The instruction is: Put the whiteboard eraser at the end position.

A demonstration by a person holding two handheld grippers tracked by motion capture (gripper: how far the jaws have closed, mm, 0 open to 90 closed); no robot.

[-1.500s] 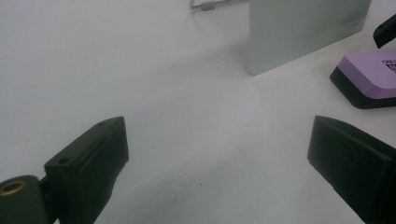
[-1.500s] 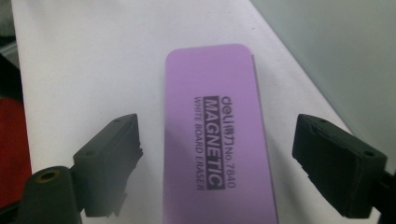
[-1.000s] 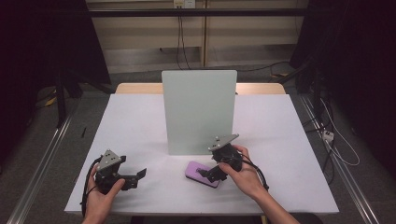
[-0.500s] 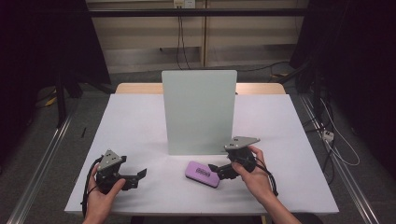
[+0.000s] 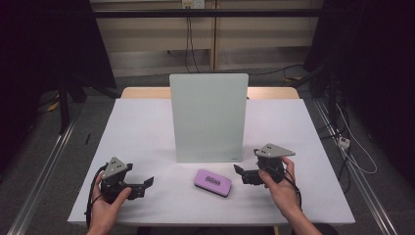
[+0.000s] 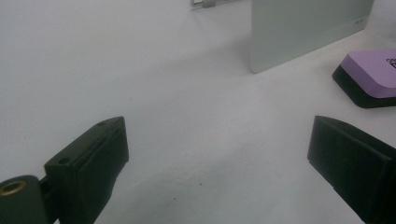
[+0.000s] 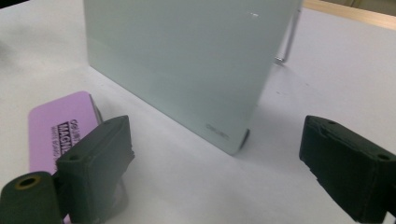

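Purple magnetic eraser (image 5: 212, 182) lay flat on the white table (image 5: 142, 122), just in front of the upright whiteboard (image 5: 208, 117), btwn the two hands. Long axis ran roughly left-right across the table, slightly skewed, far end toward the right hand. Right gripper (image 5: 243, 175) was nearer: tips pointed at the eraser's right end, near but apart, jaws wide open w/ nothing btwn them. In the right gripper view the eraser (image 7: 63, 126) sat behind the left-hand jaw, off-centre, so a regrasp would prob need a swing back toward it. Left gripper (image 5: 146, 185) rested well apart to the eraser's left, jaws open and empty too; eraser (image 6: 371, 77) at the far right of its view.

Vs a second ago: right gripper was over the eraser, touching or nearly so; since then it backed off to the right and the eraser stayed put. Left hand unchanged.
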